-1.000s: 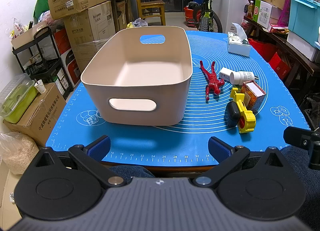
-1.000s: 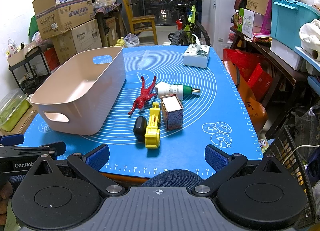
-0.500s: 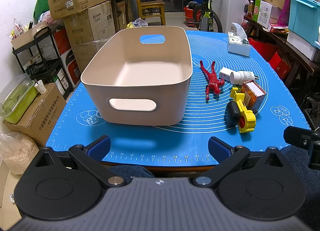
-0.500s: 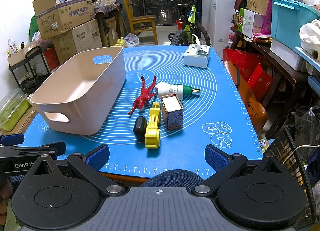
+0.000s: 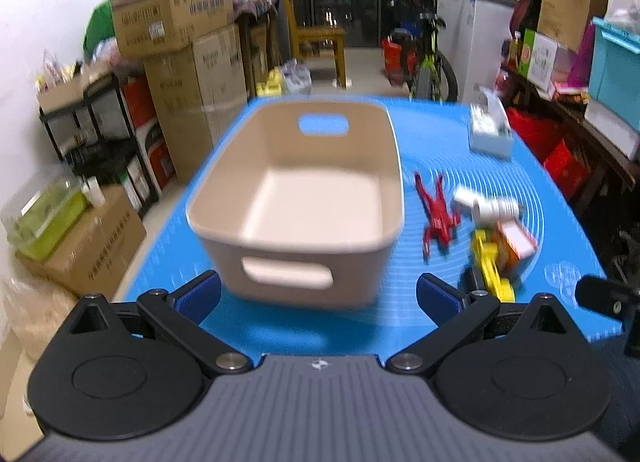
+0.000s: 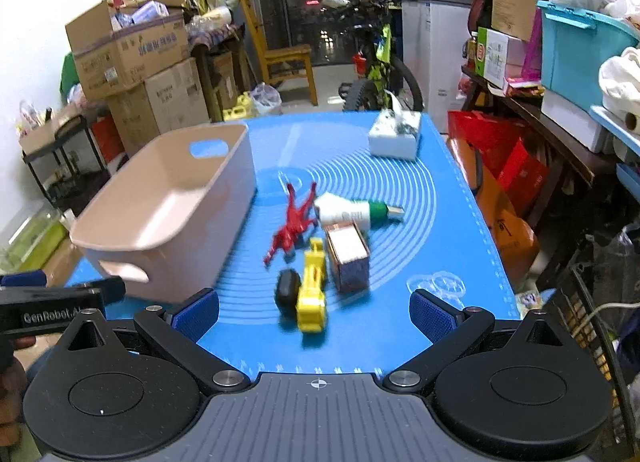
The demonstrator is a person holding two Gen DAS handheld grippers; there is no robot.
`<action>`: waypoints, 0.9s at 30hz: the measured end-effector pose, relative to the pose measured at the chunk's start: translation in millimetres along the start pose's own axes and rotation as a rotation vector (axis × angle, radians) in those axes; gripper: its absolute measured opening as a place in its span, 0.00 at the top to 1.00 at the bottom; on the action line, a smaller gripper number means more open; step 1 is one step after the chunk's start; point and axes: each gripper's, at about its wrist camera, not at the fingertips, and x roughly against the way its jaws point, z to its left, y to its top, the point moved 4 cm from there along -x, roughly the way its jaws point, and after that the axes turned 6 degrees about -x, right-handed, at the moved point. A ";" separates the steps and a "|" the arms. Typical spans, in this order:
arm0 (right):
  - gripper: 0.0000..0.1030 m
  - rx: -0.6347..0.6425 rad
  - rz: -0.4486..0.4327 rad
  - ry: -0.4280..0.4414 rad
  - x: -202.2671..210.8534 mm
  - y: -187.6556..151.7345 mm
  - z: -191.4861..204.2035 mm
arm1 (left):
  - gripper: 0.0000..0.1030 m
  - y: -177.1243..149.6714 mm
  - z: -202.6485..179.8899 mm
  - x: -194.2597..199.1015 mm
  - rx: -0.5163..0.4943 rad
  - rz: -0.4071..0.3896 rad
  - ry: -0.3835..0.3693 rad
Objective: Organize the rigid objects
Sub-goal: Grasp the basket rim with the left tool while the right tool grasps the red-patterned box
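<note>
An empty beige bin with handle cut-outs stands on the blue mat. To its right lie a red figure, a white and green bottle, a small printed box, a yellow toy vehicle and a black oval object. My left gripper is open, low before the bin's near wall. Just short of the yellow toy, my right gripper is open too. Neither holds anything.
A tissue box sits at the mat's far right. Stacked cardboard boxes and a shelf stand left of the table, a bicycle and wooden chair behind, cluttered shelves to the right.
Both grippers have lifted and moved forward over the table; the views are now motion-blurred. The objects on the mat have not moved. Both grippers stay open.
</note>
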 end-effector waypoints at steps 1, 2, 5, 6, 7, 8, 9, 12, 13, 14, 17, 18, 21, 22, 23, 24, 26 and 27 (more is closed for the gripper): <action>0.02 -0.002 -0.007 0.007 0.0 4.8 1.8 | 0.00 8.2 3.2 0.3 0.000 -0.011 0.007; 0.02 -0.002 -0.014 0.014 -0.5 10.4 4.1 | 0.00 16.6 7.1 -0.3 0.004 -0.019 0.015; 0.02 0.013 -0.034 0.026 -5.4 25.7 10.2 | 0.00 35.4 18.0 -9.4 0.021 -0.024 0.039; 0.02 0.016 -0.036 0.027 -8.8 29.9 11.3 | 0.00 39.7 21.0 -13.2 0.022 -0.025 0.050; 0.02 0.017 -0.037 0.026 -12.6 33.8 11.6 | 0.00 44.5 24.9 -17.4 0.019 -0.029 0.064; 0.02 0.014 -0.034 0.026 -17.1 37.6 11.5 | 0.00 48.9 28.8 -22.5 0.011 -0.034 0.080; 0.02 0.012 -0.031 0.025 -22.1 40.1 11.3 | 0.00 52.7 32.7 -28.1 0.000 -0.036 0.090; 0.02 0.008 -0.016 0.003 -41.6 45.6 8.8 | 0.00 58.9 43.9 -44.4 -0.015 -0.027 0.099; 0.02 0.007 -0.009 -0.006 -48.2 46.0 8.5 | 0.00 60.0 46.9 -47.8 -0.014 -0.023 0.096; 0.02 0.008 0.000 -0.016 -56.7 46.4 7.2 | 0.00 61.4 51.6 -54.6 -0.009 -0.013 0.090; 0.02 0.014 0.027 -0.045 -79.6 48.2 2.4 | 0.00 61.9 65.4 -74.3 0.011 0.021 0.073; 0.02 0.014 0.035 -0.052 -86.6 47.7 0.3 | 0.00 62.1 70.2 -80.2 0.016 0.032 0.067; 0.02 0.015 0.062 -0.074 -108.0 48.2 -5.5 | 0.00 60.8 82.7 -98.3 0.025 0.074 0.053; 0.02 0.018 0.070 -0.083 -115.2 48.4 -7.1 | 0.00 59.6 86.7 -103.8 0.024 0.092 0.044; 0.02 0.021 0.077 -0.092 -121.1 48.0 -8.7 | 0.00 59.1 89.7 -109.4 0.023 0.107 0.039; 0.02 0.022 0.087 -0.103 -127.3 47.3 -10.6 | 0.00 58.3 93.0 -114.9 0.021 0.122 0.040; 0.02 0.023 0.104 -0.122 -138.9 45.2 -14.4 | 0.01 54.4 101.1 -126.0 0.020 0.155 0.050; 0.02 0.023 0.114 -0.128 -144.5 43.9 -16.9 | 0.01 52.1 104.5 -130.3 0.024 0.169 0.047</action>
